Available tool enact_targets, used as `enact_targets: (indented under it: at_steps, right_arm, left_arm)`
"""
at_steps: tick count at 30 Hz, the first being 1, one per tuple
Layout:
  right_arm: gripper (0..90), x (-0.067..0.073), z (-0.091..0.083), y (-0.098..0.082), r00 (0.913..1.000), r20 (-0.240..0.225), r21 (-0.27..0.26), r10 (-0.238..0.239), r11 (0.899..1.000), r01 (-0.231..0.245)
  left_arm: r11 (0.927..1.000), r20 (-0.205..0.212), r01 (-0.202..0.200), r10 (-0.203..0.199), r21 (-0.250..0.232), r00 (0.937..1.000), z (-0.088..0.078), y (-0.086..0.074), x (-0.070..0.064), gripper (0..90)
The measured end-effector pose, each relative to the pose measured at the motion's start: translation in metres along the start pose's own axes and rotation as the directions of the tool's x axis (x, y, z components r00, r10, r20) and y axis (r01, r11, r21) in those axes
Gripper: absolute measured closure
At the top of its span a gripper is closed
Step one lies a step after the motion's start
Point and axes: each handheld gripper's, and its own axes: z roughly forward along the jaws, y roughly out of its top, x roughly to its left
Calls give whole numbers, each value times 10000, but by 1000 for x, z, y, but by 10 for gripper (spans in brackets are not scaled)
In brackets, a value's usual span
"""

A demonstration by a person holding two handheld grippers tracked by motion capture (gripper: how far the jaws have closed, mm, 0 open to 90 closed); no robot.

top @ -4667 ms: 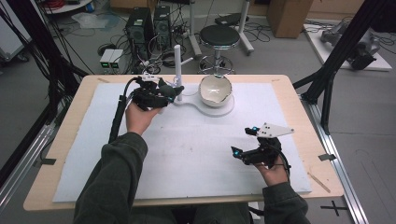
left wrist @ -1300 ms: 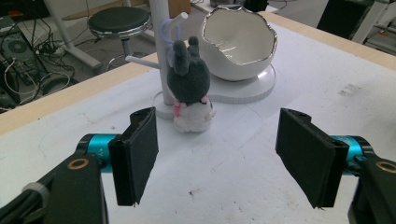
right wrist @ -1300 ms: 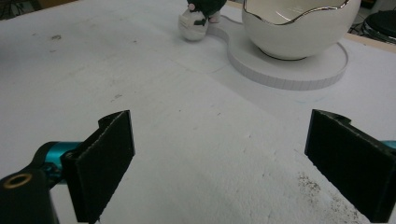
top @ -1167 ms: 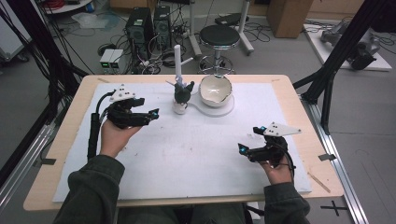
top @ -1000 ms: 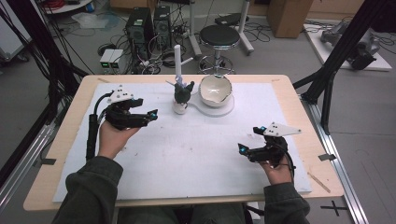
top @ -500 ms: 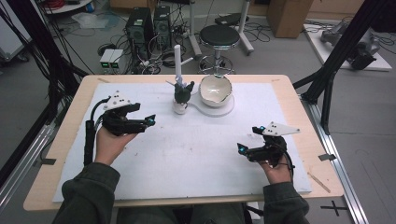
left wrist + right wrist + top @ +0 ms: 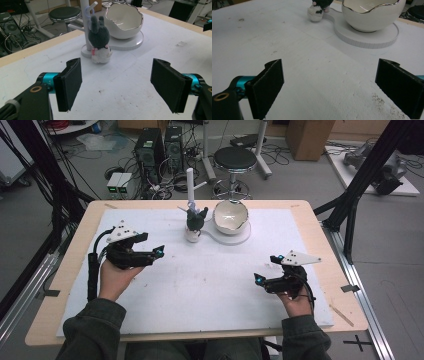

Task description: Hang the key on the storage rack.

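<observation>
A grey and white plush toy (image 7: 194, 220) hangs by its loop on a white peg stand (image 7: 190, 182) at the table's far middle. In the left gripper view, the plush toy (image 7: 100, 41) rests against the post. A white egg-shaped bowl (image 7: 230, 216) sits on the stand's round base to its right. My left gripper (image 7: 159, 252) is at the left of the mat, pointing at the toy from a distance. Its jaws have just been opening and hold nothing (image 7: 116, 85). My right gripper (image 7: 259, 279) hovers open at the right, empty (image 7: 332, 87), with the bowl (image 7: 372, 15) ahead of it.
A white mat (image 7: 210, 285) covers most of the wooden table (image 7: 65, 285). Black frame posts (image 7: 350, 205) stand at the right and left edges. A stool (image 7: 235, 157) and computer towers (image 7: 155, 150) are on the floor beyond the far edge.
My left gripper, at the toy by the stand in the oldest frame, has drawn back left and drifted slightly toward the person. The toy stays on the stand. The right gripper has not moved.
</observation>
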Motion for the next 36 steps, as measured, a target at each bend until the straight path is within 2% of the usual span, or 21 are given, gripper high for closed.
enact_targets:
  at_steps: [15,21,36]
  right_arm:
    - [74,1,2,1,10000,-37,75,16,10000,-15]
    - [74,1,2,1,10000,-27,84,13,10000,-13]
    - [74,2,2,1,10000,-29,153,45,9999,-45]
  left_arm:
    - [9998,-90,-176,177,136,9998,-9,-11,-3,251]
    - [9999,-106,-71,73,130,9999,-12,-18,-4,250]
    - [9993,-99,-325,327,193,9994,-21,-27,-10,247]
